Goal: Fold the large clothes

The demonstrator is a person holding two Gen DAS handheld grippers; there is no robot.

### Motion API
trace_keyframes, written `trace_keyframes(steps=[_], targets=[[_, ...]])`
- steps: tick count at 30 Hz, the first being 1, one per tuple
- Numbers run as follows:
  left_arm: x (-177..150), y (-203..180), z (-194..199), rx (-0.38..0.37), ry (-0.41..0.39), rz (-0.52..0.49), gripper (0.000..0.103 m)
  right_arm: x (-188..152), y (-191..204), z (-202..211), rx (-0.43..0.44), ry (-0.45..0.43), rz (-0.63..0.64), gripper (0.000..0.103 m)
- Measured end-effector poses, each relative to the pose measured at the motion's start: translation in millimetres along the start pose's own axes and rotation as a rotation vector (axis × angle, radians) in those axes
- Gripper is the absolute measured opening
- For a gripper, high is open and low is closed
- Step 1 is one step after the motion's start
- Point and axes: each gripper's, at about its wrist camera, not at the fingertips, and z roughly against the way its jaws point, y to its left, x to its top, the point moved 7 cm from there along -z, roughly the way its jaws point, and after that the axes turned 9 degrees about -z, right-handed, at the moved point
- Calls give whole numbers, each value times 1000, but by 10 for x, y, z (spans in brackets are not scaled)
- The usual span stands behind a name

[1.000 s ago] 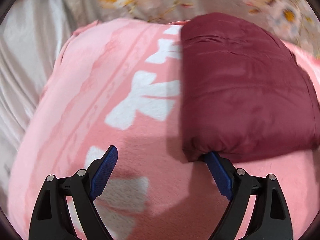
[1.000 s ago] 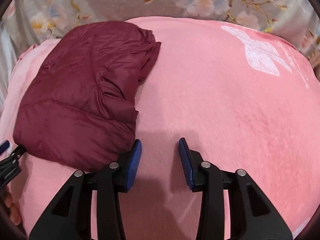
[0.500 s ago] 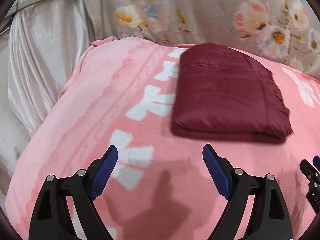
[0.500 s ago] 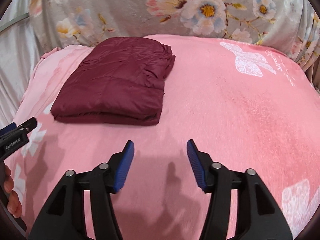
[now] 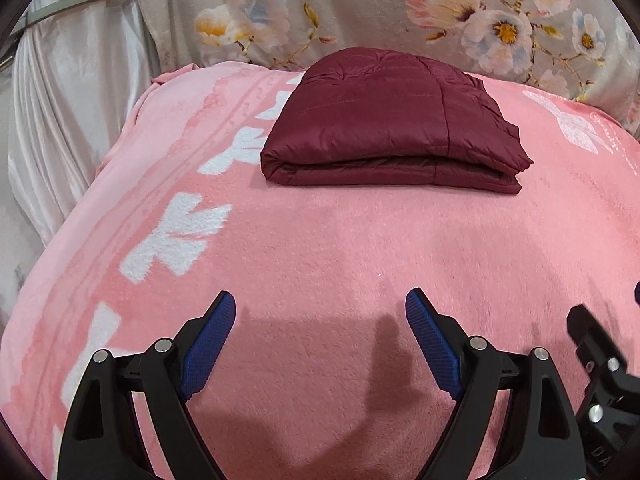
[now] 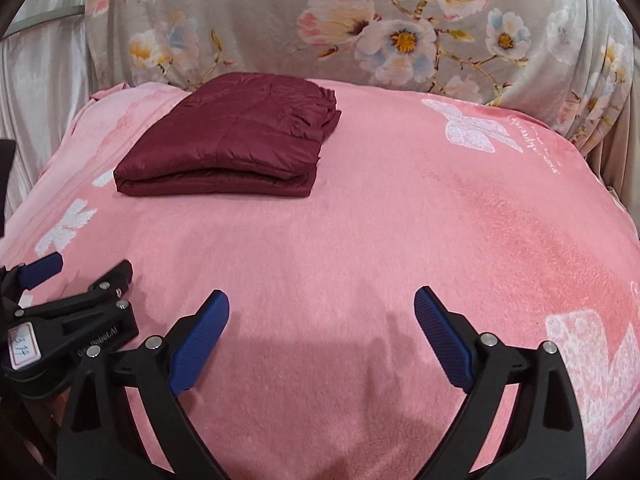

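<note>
A maroon quilted jacket (image 5: 392, 128) lies folded into a flat stack on the pink blanket (image 5: 320, 248), toward the far side; it also shows in the right wrist view (image 6: 232, 144) at the far left. My left gripper (image 5: 320, 320) is open and empty, well short of the jacket. My right gripper (image 6: 322, 316) is open and empty, also well back from it. The left gripper's body shows at the lower left of the right wrist view (image 6: 72, 312).
A floral grey fabric (image 6: 380, 32) rises behind the blanket. A pale satin curtain (image 5: 72, 120) hangs at the left. The blanket has white bow prints (image 6: 476, 128) and drops off at its left and right edges.
Both grippers have pulled back from the folded jacket, which now lies farther away and flat. The right gripper's jaws have opened wider. The left jaw no longer touches the jacket.
</note>
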Motion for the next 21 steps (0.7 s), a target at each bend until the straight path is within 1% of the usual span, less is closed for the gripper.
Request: trace_keyframes(steps=[5, 10, 13, 21], targets=[[-16, 43, -16, 18, 4, 19, 84, -30, 32, -47, -6, 19, 15, 91], [-15, 9, -16, 36, 3, -5, 84, -46, 5, -47, -4, 21, -6, 91], [-13, -14, -18, 54, 6, -19, 84, -43, 6, -49, -5, 20, -3, 91], [-6, -34, 3, 72, -9, -33, 84, -48, 27, -44, -4, 17, 2, 91]])
